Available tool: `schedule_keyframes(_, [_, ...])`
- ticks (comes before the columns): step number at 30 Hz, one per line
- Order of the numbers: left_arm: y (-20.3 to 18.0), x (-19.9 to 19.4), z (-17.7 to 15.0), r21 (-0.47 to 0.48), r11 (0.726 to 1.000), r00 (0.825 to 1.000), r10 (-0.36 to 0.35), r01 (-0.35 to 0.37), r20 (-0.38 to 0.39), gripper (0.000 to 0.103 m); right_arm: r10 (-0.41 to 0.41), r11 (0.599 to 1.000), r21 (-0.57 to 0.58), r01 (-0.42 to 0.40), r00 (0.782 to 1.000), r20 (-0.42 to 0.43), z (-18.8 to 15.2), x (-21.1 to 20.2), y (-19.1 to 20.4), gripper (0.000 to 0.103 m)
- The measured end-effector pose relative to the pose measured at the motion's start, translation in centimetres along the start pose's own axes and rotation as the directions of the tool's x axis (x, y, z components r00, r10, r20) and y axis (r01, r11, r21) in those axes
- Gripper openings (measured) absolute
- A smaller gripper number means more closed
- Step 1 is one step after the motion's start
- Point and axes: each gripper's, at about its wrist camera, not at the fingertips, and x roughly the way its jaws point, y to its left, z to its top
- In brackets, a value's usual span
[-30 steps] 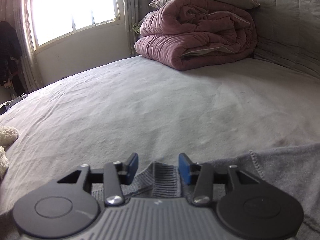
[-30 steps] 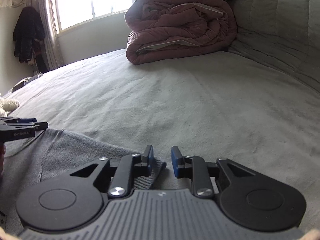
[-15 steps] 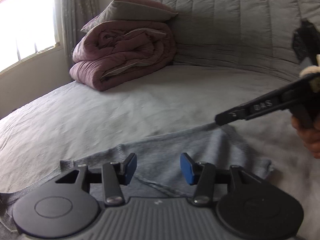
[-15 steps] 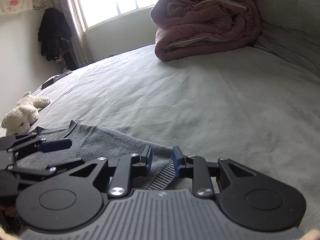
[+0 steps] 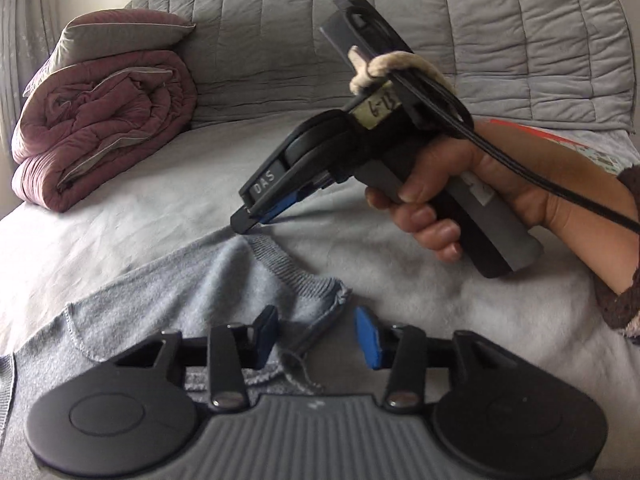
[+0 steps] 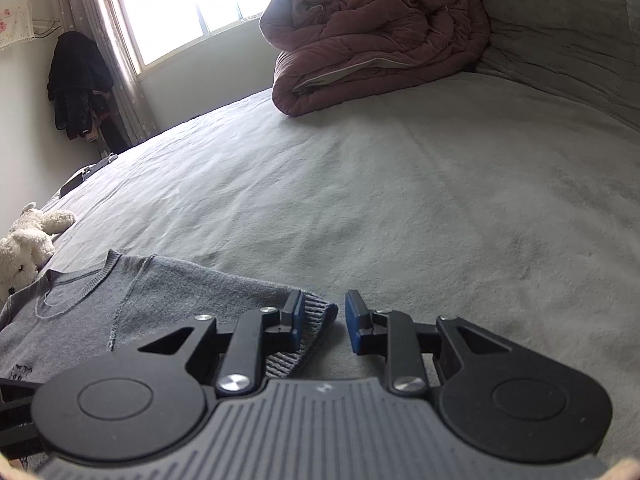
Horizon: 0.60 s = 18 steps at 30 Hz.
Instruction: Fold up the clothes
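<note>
A grey knit sweater (image 5: 192,280) lies flat on the bed; in the right wrist view (image 6: 168,296) its neckline faces left and a ribbed cuff (image 6: 312,332) lies at the near edge. My left gripper (image 5: 316,336) is open and empty, low over the sleeve end (image 5: 320,300). My right gripper (image 6: 322,322) is open and empty, its left finger resting over the ribbed cuff. In the left wrist view the right gripper (image 5: 248,222) shows from the side with its tips down at the ribbed sleeve edge.
A rolled pink duvet (image 5: 100,128) with a pillow (image 5: 120,36) on it sits at the head of the bed (image 6: 400,200), against the quilted grey headboard (image 5: 480,40). A white plush toy (image 6: 24,248) lies at the bed's left edge. Dark clothes (image 6: 78,84) hang by the window.
The left wrist view has swung right, from the window side to the headboard, bringing the right gripper and hand into view. The right wrist view has turned left, showing more of the sweater.
</note>
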Motion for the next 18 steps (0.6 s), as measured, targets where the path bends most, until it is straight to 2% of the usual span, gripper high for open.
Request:
schedule_keyframes(1, [-0.3, 0.2, 0.1, 0.005, 1.0, 1.0, 0.009, -0.009, -0.002, 0.003, -0.008, 1.0, -0.006, 0.008, 1.0, -0.002, 0.0, 0.1, 0.2, 0.006])
schedule_keyframes(3, [-0.8, 0.2, 0.3, 0.019, 1.0, 1.0, 0.015, -0.015, 0.011, 0.003, -0.032, 0.999, -0.022, 0.032, 0.999, -0.002, 0.0, 0.2, 0.6, 0.002])
schedule_keyframes(6, [-0.3, 0.2, 0.2, -0.027, 0.998, 0.998, -0.064, 0.064, 0.01, 0.003, -0.08, 0.996, -0.035, 0.08, 0.997, 0.004, 0.0, 0.1, 0.5, 0.002])
schedule_keyframes(9, [0.7, 0.7, 0.0, -0.091, 0.989, 0.993, -0.114, 0.112, -0.011, 0.006, -0.078, 0.996, -0.039, 0.078, 0.997, 0.0, -0.1, 0.2, 0.2, 0.003])
schedule_keyframes(11, [1.2, 0.5, 0.1, -0.116, 0.985, 0.992, -0.128, 0.127, -0.009, 0.011, -0.074, 0.996, -0.048, 0.074, 0.997, 0.002, -0.1, 0.2, 0.3, 0.006])
schedule_keyframes(12, [1.4, 0.3, 0.1, -0.118, 0.984, 0.991, -0.134, 0.133, -0.004, 0.022, -0.069, 0.997, -0.041, 0.07, 0.998, 0.005, 0.1, 0.0, 0.2, 0.009])
schedule_keyframes(13, [1.5, -0.1, 0.0, -0.111, 0.985, 0.991, -0.133, 0.133, 0.009, 0.041, -0.064, 0.997, -0.034, 0.064, 0.998, 0.011, 0.2, -0.2, 0.2, 0.013])
schedule_keyframes(14, [1.5, -0.6, -0.2, -0.104, 0.986, 0.992, -0.126, 0.128, 0.029, 0.048, -0.058, 0.998, -0.031, 0.059, 0.998, 0.023, 0.3, -0.5, 0.2, 0.015])
schedule_keyframes(16, [2.1, -1.2, -0.2, -0.101, 0.989, 0.994, -0.099, 0.104, 0.055, 0.054, -0.035, 0.999, -0.028, 0.037, 0.998, 0.056, 0.6, -1.2, 0.1, 0.018])
schedule_keyframes(18, [2.9, -1.2, -0.3, -0.128, 0.989, 0.995, -0.067, 0.076, 0.067, 0.057, 0.017, 1.0, -0.016, -0.016, 0.997, 0.081, 0.7, -1.8, 0.1, 0.033])
